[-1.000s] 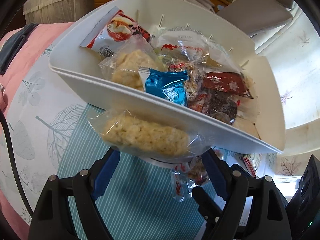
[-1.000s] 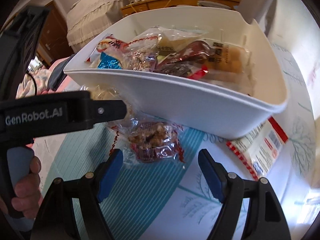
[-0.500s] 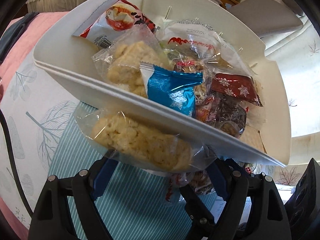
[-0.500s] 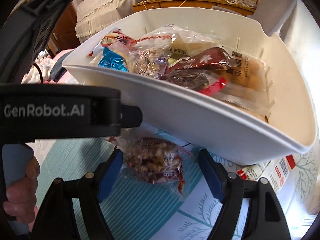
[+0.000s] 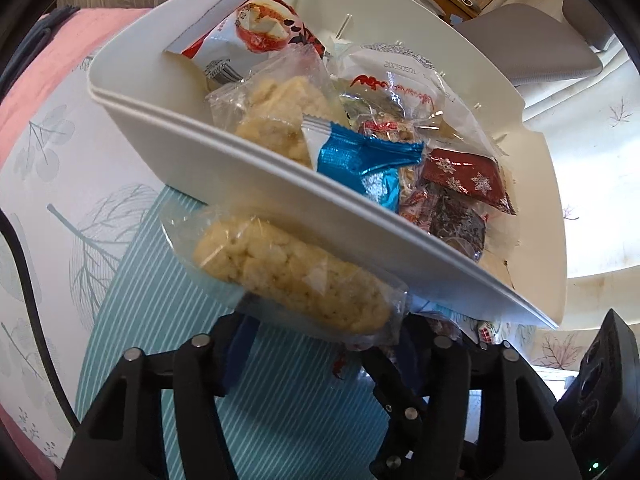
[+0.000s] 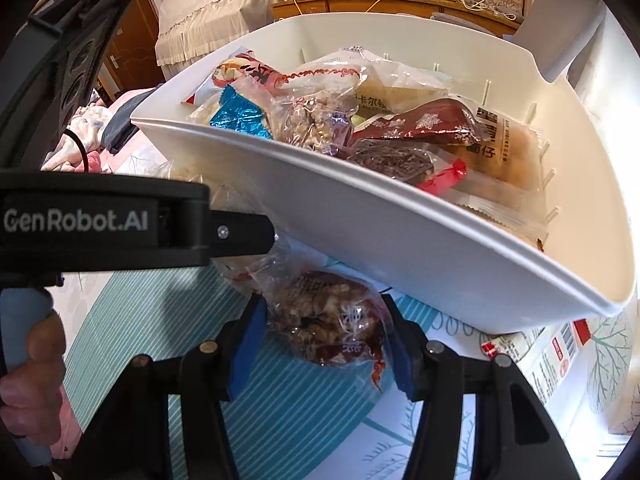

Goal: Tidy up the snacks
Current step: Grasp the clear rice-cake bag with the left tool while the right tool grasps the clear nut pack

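Note:
A white basket full of wrapped snacks stands on the table; it also shows in the right wrist view. My left gripper is shut on a clear-wrapped pale rice cracker bar and holds it in front of the basket's near wall, below the rim. My right gripper is shut on a clear packet of brown nut brittle, low by the basket's near wall above the teal mat. The left gripper's body crosses the right wrist view at the left.
A teal striped mat lies under both grippers on a leaf-print tablecloth. A red-and-white box lies at the right under the basket's edge. A grey chair and wooden drawers stand behind.
Both grippers have closed: the right onto the nut brittle packet, the left tighter on the rice cracker bar. Both have moved closer to the basket, and the bar has risen.

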Demonstrator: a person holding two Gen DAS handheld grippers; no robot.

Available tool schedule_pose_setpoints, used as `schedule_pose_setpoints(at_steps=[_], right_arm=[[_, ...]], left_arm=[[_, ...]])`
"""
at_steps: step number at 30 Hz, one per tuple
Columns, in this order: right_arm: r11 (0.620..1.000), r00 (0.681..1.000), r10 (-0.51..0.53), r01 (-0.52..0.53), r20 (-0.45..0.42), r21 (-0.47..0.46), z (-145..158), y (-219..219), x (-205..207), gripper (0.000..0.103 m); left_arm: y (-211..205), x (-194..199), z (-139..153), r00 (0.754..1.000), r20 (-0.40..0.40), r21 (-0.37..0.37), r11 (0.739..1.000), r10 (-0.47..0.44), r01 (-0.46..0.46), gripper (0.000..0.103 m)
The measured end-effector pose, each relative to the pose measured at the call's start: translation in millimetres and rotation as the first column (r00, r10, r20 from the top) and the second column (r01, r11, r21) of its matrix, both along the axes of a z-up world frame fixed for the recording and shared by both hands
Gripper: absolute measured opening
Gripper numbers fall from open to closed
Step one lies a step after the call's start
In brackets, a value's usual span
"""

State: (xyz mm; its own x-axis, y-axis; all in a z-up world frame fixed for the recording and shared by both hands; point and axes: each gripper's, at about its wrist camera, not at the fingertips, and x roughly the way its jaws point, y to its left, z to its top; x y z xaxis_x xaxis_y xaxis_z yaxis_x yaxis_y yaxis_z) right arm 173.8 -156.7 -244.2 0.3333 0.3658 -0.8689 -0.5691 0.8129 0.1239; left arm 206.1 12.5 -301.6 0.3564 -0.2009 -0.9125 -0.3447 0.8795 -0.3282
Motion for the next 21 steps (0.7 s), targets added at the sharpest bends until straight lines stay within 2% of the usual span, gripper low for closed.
schedule_pose_setpoints(at_steps=[4,8,13,18,21], right_arm=[[1.000,1.000,-0.001,0.001,-0.018,0.000,-3,-2,-1,0.056],[1.000,0.999,-0.001,0.001,-0.032,-0.012,-5,1,-7,0.056],[1.000,0.999,0.005,-0.006,-0.048,-0.014,-5,6,-17,0.056],[1.000,0.998,0.016,-0.017,-0.059,-0.010,-3,14,-28,0.056],[1.000,0.998,0.021,-0.022,-0.059,-0.012,-2,20,-29,0.056]], left_arm=[[4,-5,2,1.000,0.009,-0.012,1.000,-0.007,0.007,0.049],[12,-25,6,1.000,0.019,-0.028,1.000,0.002,-0.002,0.038],[21,-40,12,1.000,0.025,-0.031,1.000,0.007,-0.007,0.032],[33,-52,14,1.000,0.025,-0.043,0.999,0.019,-0.018,0.015],[43,-62,16,0.999,0.036,-0.054,0.998,0.034,-0.032,0.013]])
